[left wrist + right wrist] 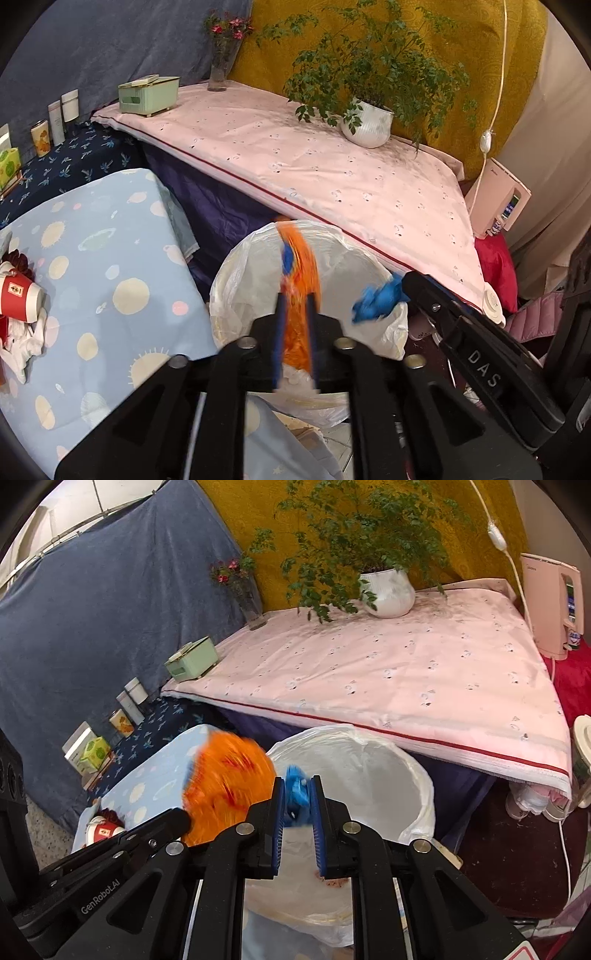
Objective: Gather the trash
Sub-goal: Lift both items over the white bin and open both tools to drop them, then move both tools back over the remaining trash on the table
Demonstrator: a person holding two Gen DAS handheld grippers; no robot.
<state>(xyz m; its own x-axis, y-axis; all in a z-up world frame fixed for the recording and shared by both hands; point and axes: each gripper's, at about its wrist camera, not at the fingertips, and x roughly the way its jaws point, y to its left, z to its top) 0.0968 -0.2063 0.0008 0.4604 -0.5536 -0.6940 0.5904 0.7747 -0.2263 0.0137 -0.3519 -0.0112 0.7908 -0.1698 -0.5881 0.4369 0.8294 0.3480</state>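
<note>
**Both grippers over the lined bin, each with a wrapper between its pads**

Nearest the lens, the left gripper (295, 306) has its jaws partly apart with an orange wrapper (297, 273) between the blue pads; the wrapper is motion-blurred, so I cannot tell whether the pads press on it. The right gripper (298, 794) likewise has a small gap, with a crumpled blue wrapper (297, 788) in it, grip equally unclear. "DAS" reads on the right gripper's arm in the left view; "GenRobot.AI" reads on the left gripper's arm in the right view.

Just below both sits the trash bin (236, 273), lined with a white bag, its mouth open and unobstructed. The bin's left rim is just beside the blue planet-print cloth (110, 258); its far rim nearly meets the red-piped edge of the pink cloth (332, 166).

Only the left view clearly shows the tipped red paper cup (20, 297) and white crumpled tissue (26, 345) on the blue cloth. Only the right view shows shoes (524, 801) under the pink cloth.

Farther back stand a green box (147, 94), a flower vase (219, 70), a potted plant (367, 122) and a pink appliance (550, 605); its small label is unreadable.
</note>
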